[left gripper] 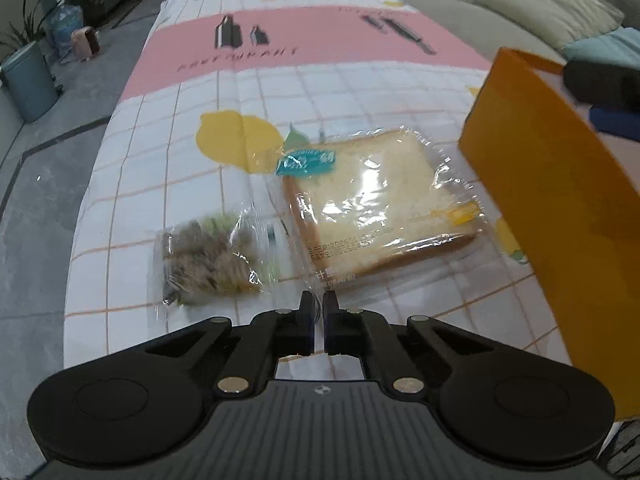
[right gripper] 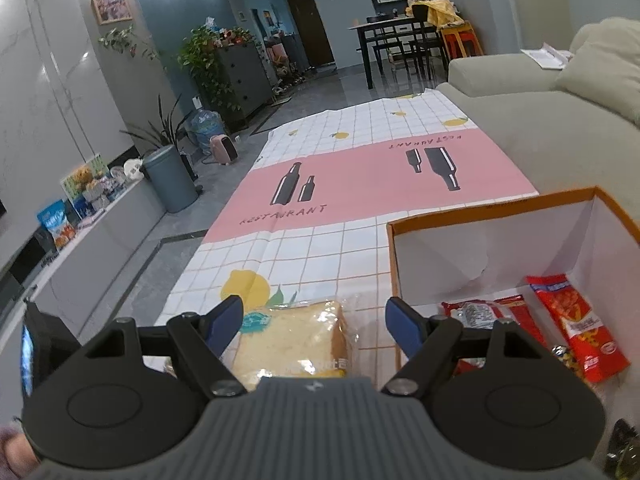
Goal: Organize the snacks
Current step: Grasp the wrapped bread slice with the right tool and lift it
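While left gripper (left gripper: pixel 319 300) pinches bread packet (left gripper: pixel 380 200) near edge, right gripper (right gripper: pixel 314 320) hovers above, spread wide.

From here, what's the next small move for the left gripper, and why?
Probably lift and carry toward the orange box. The left gripper is shut on the near edge of the bread packet's clear wrapper, the packet still lying on the tablecloth, and the box already holds red snack packets.
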`<action>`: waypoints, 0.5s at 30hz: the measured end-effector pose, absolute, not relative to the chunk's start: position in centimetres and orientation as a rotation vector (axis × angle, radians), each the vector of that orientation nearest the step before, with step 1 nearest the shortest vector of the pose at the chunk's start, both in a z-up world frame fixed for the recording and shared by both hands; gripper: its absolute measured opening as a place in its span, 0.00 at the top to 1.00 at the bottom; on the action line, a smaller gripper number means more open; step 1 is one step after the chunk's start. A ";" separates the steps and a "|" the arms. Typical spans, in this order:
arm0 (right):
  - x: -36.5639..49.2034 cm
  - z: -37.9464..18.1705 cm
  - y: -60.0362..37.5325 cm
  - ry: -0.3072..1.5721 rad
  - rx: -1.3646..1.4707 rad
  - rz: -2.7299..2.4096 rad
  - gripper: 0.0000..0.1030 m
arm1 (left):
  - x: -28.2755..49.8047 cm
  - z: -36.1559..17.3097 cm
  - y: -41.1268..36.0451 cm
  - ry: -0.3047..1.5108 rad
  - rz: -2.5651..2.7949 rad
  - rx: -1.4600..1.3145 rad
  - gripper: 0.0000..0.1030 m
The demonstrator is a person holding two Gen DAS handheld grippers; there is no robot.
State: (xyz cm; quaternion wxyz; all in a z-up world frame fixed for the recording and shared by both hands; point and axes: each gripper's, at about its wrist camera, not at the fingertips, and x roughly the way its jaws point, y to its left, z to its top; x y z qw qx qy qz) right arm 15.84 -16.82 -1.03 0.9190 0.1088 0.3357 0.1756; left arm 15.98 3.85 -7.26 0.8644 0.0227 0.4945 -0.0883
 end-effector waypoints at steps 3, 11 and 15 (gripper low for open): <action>15.0 -1.0 -16.6 0.682 0.135 0.421 0.26 | 15.7 -6.5 3.9 1.024 -0.233 0.015 0.98; 10.5 -2.1 -15.2 0.679 -0.219 0.539 0.26 | 15.4 -3.6 4.6 0.986 -0.328 -0.142 0.98; 8.2 -3.5 -12.8 0.648 -0.419 0.517 0.26 | 15.1 -2.4 4.5 0.959 -0.372 -0.181 0.98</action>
